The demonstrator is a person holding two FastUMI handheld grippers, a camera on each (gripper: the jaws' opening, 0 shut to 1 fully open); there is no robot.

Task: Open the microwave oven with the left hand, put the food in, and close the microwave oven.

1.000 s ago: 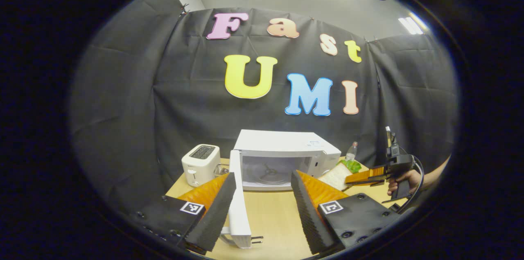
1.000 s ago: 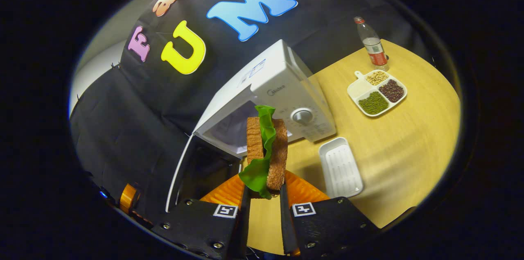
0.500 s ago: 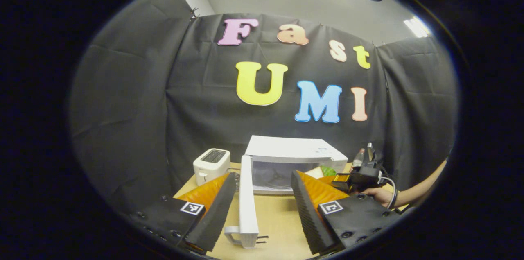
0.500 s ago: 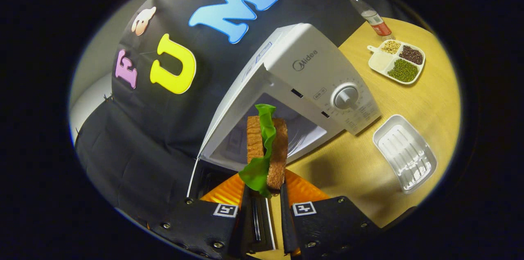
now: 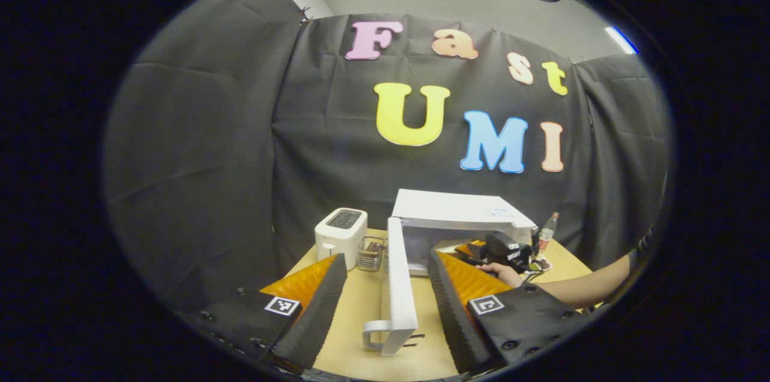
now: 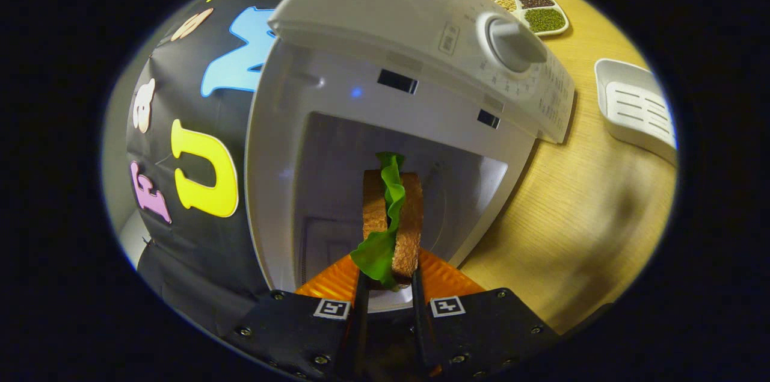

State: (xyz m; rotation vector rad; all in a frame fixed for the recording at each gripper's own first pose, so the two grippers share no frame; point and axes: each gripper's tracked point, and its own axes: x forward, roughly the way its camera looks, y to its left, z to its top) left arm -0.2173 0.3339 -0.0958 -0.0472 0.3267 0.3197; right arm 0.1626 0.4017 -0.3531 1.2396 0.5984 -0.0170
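White microwave (image 6: 421, 15), green-leafed brown sandwich (image 6: 392, 219)

Left claw (image 5: 385, 292) fingers spread apart, straddling open microwave door (image 5: 398, 286) edge without contact. Microwave (image 5: 463, 216), toaster (image 5: 340, 236) on counter (image 5: 355, 322); right claw (image 5: 475, 249) at oven mouth.

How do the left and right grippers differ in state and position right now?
The left gripper is open and holds nothing, while the right gripper is shut on the sandwich. The left gripper sits back from the microwave, its fingers either side of the open door; the right gripper is at the microwave's mouth, with the sandwich in front of the cavity. Both have orange fingers with black pads.
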